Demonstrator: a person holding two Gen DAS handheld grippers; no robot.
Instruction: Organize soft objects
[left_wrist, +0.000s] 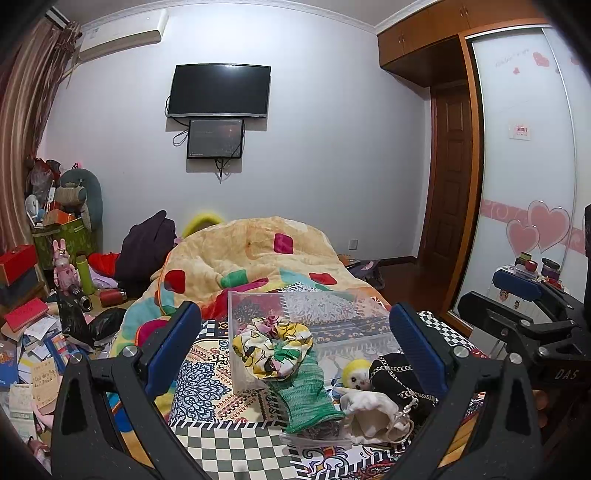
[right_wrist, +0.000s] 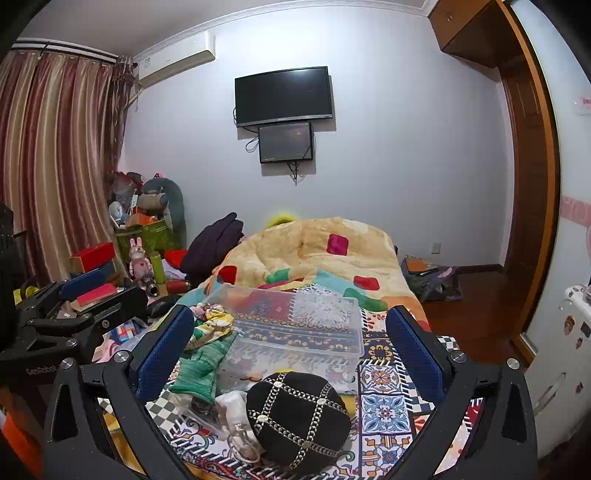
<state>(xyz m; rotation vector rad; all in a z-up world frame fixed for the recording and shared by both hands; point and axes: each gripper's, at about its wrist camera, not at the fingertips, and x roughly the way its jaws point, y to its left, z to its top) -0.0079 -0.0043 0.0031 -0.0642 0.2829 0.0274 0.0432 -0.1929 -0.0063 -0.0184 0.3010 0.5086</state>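
Your left gripper (left_wrist: 295, 345) and right gripper (right_wrist: 290, 350) both gape wide, empty, near the clear plastic bin (right_wrist: 295, 317); a green knitted glove (left_wrist: 304, 391) drapes its front rim.

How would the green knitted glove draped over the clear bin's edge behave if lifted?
The green knitted glove would probably go floppy and dangle, since it already sags over the clear plastic bin wall. It looks light. Its knit may snag the floral scrunchie lying on it.
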